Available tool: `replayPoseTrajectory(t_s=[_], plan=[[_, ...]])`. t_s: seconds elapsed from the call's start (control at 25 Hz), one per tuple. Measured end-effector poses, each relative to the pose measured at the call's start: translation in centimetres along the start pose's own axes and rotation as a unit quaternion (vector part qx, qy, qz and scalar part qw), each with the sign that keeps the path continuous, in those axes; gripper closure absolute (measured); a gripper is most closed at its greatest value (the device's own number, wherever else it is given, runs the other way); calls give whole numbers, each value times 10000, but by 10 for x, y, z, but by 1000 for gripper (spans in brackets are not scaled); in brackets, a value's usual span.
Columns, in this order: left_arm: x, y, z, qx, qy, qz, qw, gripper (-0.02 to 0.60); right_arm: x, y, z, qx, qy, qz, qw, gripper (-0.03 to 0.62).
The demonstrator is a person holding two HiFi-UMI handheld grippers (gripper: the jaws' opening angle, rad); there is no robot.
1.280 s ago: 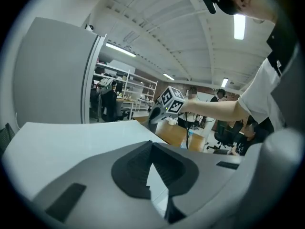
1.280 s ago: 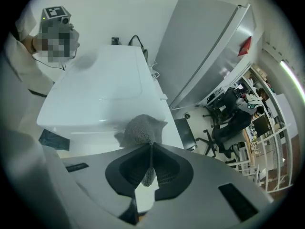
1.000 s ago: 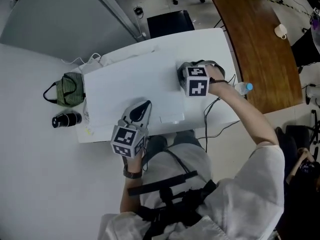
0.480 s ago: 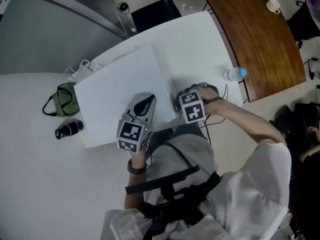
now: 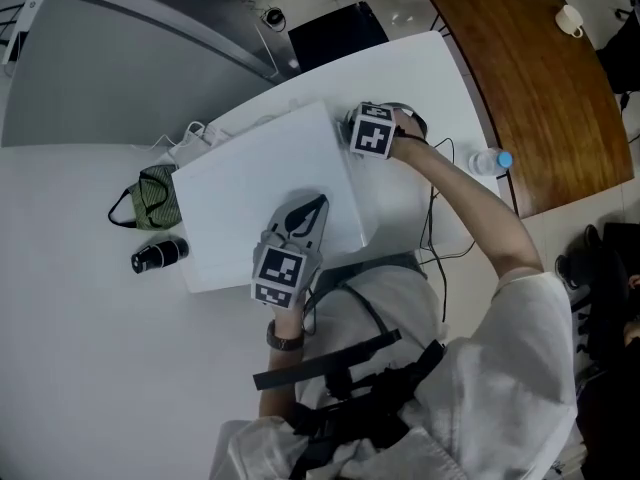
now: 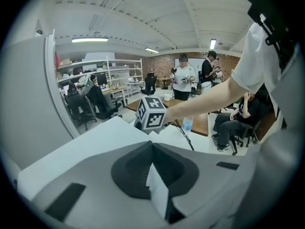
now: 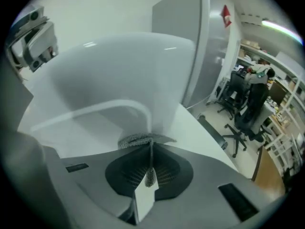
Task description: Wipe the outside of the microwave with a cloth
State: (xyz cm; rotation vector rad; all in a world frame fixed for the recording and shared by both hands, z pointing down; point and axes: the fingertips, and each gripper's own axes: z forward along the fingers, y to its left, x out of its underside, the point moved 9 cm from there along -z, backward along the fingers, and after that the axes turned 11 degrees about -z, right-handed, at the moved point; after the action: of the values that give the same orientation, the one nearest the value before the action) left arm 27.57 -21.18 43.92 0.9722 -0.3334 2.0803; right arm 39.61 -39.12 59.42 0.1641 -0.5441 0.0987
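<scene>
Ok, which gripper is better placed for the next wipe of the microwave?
Right. The right gripper is shut on the cloth at the microwave's side; the left gripper is shut, empty, over its top.

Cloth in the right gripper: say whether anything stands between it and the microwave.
Nothing visible does. The cloth, pinched in the right gripper, seems to press straight against the microwave, on its white side wall.

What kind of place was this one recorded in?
Likely a shared office or lab workroom: rolling office chairs, open metal shelving and a long wooden desk beside the white worktable.
</scene>
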Motion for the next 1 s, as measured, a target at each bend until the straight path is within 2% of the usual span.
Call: replayPoseTrajectory(t_s=[0.12, 0.2, 0.32, 0.44, 0.6, 0.68, 0.84, 0.92, 1.0], plan=[[2, 2, 4, -10, 68, -122, 9999, 555, 6, -19, 6, 386, -235, 499, 9977, 565], [2, 2, 7, -10, 44, -144, 9999, 555, 12, -1, 11, 216, -362, 446, 9981, 565], [3, 4, 15, 13, -17, -102, 9999, 555, 29, 54, 17, -322, -391, 148, 9986, 565], [6, 6, 23, 63, -6, -180, 9998, 555, 51, 120, 20, -1025, -418, 74, 9938, 565], [8, 5, 26, 131, -110, -158, 9997, 555, 75, 183, 26, -2155, -551, 282, 9745, 565], [10, 3, 25, 181, -160, -127, 9996, 555, 80, 189, 31, -2347, -599, 366, 9695, 565], [11, -1, 21, 370, -152, -86, 9992, 555, 82, 156, 50, -2078, -405, 427, 9764, 565], [14, -2, 14, 452, -198, -257, 9985, 555, 76, 120, 56, -1671, -307, 581, 9838, 565], [20, -5, 6, 525, -190, -486, 9973, 555, 73, 75, 57, -1036, -223, 957, 9898, 565]])
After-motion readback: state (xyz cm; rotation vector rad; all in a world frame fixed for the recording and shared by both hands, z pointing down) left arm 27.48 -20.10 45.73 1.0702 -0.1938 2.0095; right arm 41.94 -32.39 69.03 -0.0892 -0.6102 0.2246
